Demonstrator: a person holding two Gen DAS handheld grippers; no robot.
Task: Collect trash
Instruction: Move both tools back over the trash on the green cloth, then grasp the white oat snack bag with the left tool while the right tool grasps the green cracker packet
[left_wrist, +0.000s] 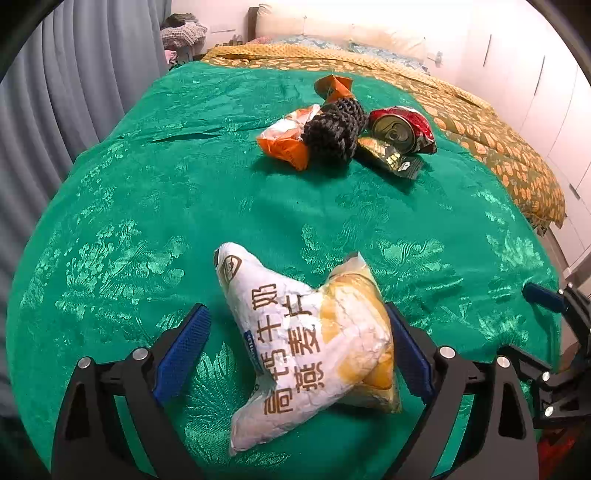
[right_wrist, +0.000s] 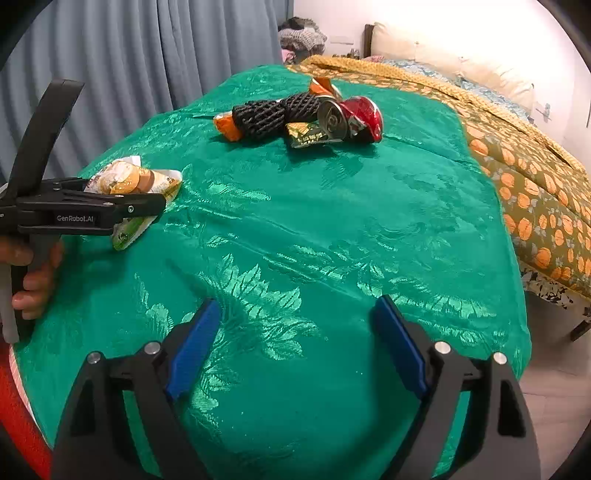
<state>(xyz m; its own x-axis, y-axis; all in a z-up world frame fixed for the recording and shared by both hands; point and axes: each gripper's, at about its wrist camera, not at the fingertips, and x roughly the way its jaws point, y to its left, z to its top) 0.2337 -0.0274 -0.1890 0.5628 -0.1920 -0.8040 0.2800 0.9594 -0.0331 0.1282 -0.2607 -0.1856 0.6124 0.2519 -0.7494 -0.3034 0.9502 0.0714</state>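
While left gripper (left_wrist: 295, 354) gapes unclenched, oatmeal packet (left_wrist: 306, 354) lies between its pads, long axis diagonal; right gripper (right_wrist: 295, 354) empty, farther.

Right gripper (right_wrist: 295, 339) spread wide over bare green bedspread (right_wrist: 332, 229), nothing between the blue pads (right_wrist: 194, 343). Left gripper (right_wrist: 110, 212) at the left edge, held by a hand (right_wrist: 35, 273), above a white-and-yellow snack bag (right_wrist: 136, 177). Farther back, a heap: black foam net (right_wrist: 273, 112), crushed red can (right_wrist: 351, 118), orange wrapper (right_wrist: 226, 126).

We see a bed (left_wrist: 480, 122) under a green bedspread (left_wrist: 184, 192); grey-blue curtains (left_wrist: 74, 92) hang left of it, white cupboards (left_wrist: 535, 81) right, pillows (right_wrist: 461, 55) at its head
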